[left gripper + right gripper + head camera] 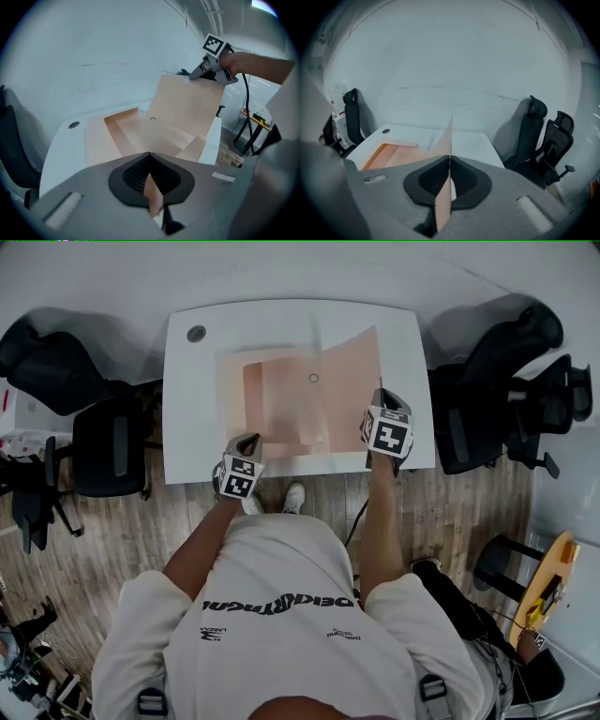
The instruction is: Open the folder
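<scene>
Folder (291,399) cover edge sits pinched, raised, in right hand-held gripper (450,160).

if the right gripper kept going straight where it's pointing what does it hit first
The right gripper has its jaws shut on the raised folder cover, which runs on ahead between them. Beyond that sheet it would probably reach the white table, though depth is unclear.
</scene>
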The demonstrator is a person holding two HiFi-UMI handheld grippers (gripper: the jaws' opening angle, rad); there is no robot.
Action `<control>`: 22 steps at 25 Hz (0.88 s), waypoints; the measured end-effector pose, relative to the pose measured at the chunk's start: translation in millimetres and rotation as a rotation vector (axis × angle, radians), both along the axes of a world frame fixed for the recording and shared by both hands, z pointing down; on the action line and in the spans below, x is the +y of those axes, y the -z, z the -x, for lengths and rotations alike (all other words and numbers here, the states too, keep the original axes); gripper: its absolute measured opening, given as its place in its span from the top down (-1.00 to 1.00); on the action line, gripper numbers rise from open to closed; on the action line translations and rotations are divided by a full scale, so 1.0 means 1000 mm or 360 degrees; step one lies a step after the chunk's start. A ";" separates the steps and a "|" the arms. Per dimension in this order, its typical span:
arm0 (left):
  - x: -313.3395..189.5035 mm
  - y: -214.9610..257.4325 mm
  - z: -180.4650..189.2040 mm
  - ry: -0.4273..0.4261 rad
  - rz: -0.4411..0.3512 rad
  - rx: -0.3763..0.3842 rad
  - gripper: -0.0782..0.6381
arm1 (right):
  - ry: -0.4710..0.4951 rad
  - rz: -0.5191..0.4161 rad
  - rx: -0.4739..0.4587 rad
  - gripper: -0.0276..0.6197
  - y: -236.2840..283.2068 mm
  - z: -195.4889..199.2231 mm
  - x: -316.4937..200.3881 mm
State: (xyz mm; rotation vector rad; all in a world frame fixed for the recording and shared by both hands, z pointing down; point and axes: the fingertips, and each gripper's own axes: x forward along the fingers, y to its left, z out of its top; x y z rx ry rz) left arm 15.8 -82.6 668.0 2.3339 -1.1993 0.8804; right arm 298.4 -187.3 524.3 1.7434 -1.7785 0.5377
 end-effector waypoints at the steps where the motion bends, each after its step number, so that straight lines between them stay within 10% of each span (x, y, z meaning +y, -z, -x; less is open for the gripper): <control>1: 0.000 0.000 0.001 0.0003 -0.0003 -0.0004 0.81 | -0.0005 0.0000 0.0003 0.88 -0.001 -0.003 0.001; 22: 0.001 -0.004 0.004 -0.0014 -0.0020 -0.0037 0.81 | -0.0037 0.0051 0.0112 0.81 -0.020 -0.035 0.004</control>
